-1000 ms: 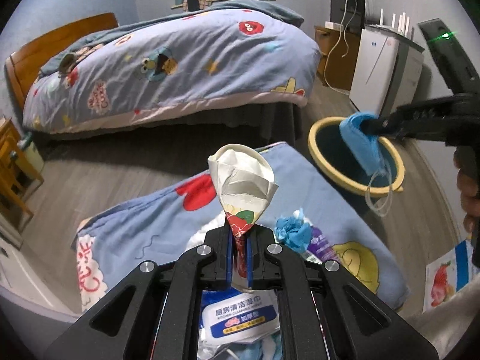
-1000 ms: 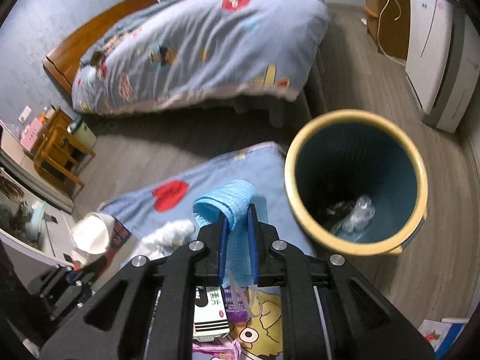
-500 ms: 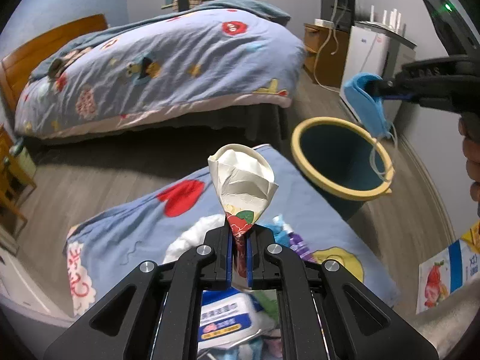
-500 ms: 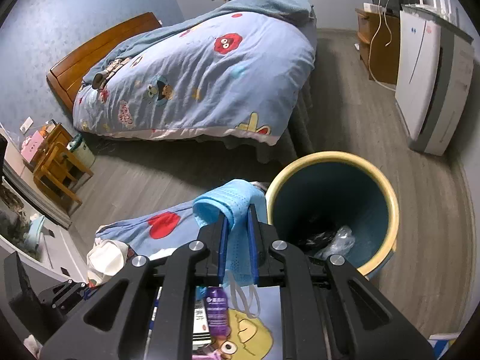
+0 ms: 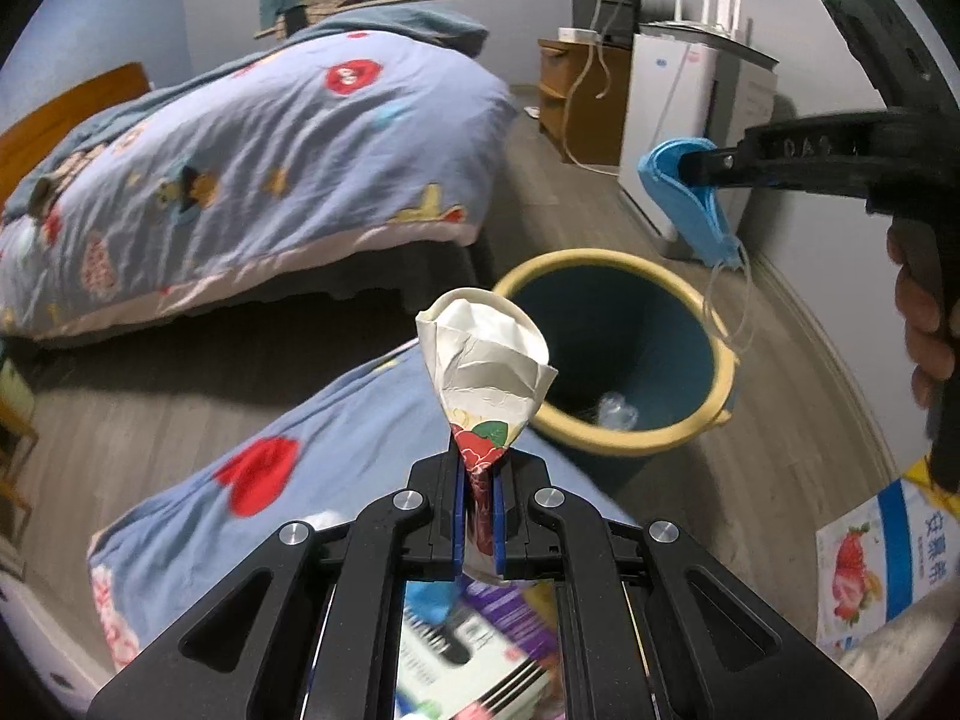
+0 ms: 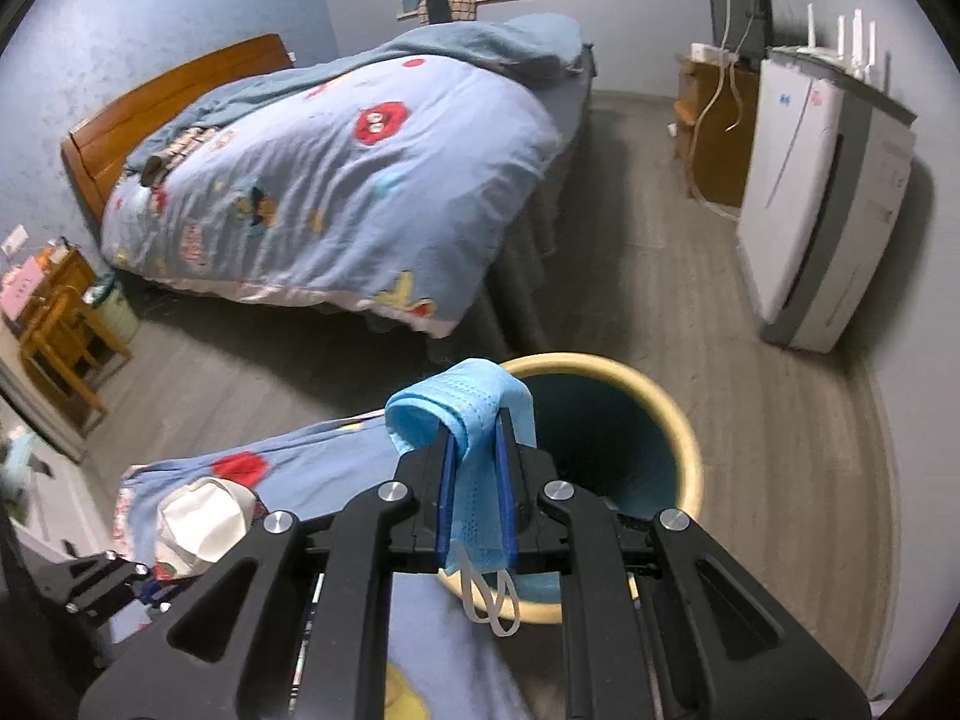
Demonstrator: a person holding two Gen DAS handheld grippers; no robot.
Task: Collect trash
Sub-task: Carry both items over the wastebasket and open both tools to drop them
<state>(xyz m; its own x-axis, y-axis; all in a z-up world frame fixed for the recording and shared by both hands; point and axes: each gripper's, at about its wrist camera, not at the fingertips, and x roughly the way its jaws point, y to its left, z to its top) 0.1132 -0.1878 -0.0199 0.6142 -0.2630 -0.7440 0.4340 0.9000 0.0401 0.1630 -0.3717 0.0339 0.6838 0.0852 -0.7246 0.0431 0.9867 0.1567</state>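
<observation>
My left gripper (image 5: 478,483) is shut on a crushed white paper cup (image 5: 483,363) with a red print, held above the blue cartoon cloth (image 5: 336,450). My right gripper (image 6: 475,447) is shut on a blue face mask (image 6: 462,405) whose white ear loops dangle. In the left wrist view the mask (image 5: 684,198) hangs above the far right rim of the yellow-rimmed teal bin (image 5: 624,348). The bin (image 6: 624,420) holds a crumpled clear plastic piece (image 5: 615,411). The cup also shows in the right wrist view (image 6: 201,519).
More packets and wrappers (image 5: 468,642) lie on the cloth under my left gripper. A bed with a cartoon duvet (image 6: 336,180) stands behind. A white appliance (image 6: 822,204) and wooden cabinet (image 6: 714,132) line the right wall. A strawberry-print carton (image 5: 870,558) lies at right.
Both grippers have lifted and tilted up. The right gripper has raised the mask higher over the bin. The left gripper has swung right, so the bin sits closer behind the cup.
</observation>
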